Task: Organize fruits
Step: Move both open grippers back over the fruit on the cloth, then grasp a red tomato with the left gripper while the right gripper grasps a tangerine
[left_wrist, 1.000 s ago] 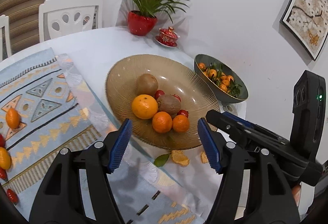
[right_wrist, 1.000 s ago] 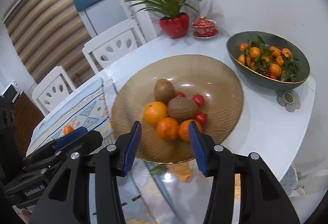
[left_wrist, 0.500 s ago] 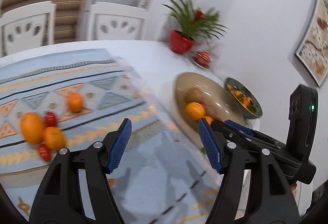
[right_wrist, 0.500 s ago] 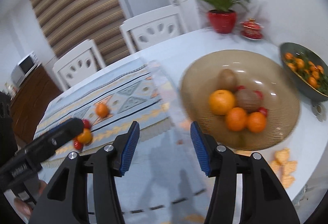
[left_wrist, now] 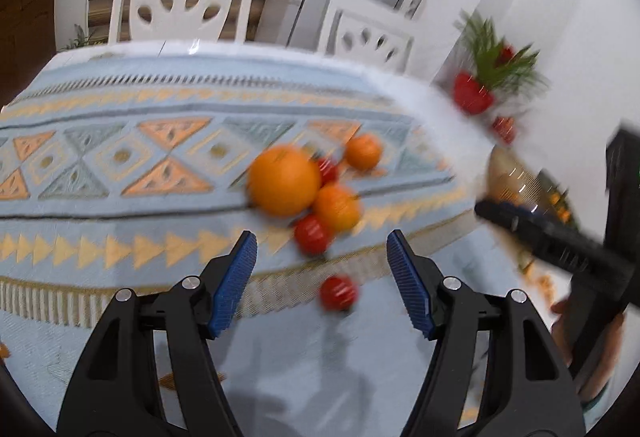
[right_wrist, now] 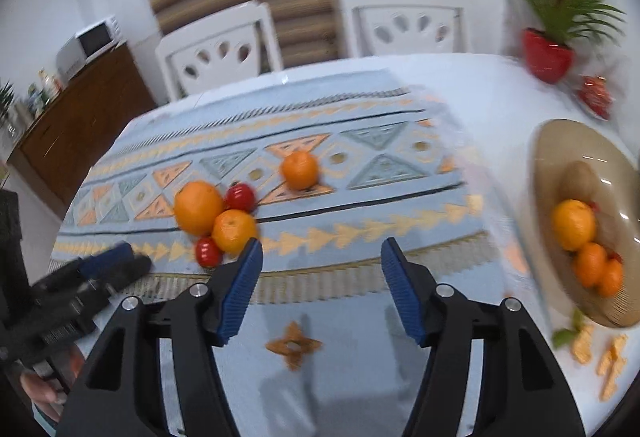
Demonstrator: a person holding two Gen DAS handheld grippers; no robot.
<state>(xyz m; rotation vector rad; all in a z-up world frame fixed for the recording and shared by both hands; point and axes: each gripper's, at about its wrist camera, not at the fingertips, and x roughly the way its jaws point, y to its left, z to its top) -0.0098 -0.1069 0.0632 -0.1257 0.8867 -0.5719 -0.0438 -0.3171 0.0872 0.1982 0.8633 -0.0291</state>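
Both grippers empty over the runner, loose fruit ahead, plate off to the right.

Our right wrist view gives us the amber plate [right_wrist: 560,145] clearly: a kiwi [right_wrist: 578,177], a big orange [right_wrist: 573,224] and smaller mandarins inside it; in the left wrist view that plate is only a blurred sliver at the edge. On the patterned cloth [left_wrist: 120,205] we see the loose cluster: a large orange [left_wrist: 285,181], a mandarin [left_wrist: 338,207] touching it, red tomatoes, and one stray tomato [left_wrist: 338,292] nearest us, which the right view hides. Our left gripper [left_wrist: 321,277] is spread wide, holding nothing; our right gripper [right_wrist: 321,279] is likewise parted and empty.
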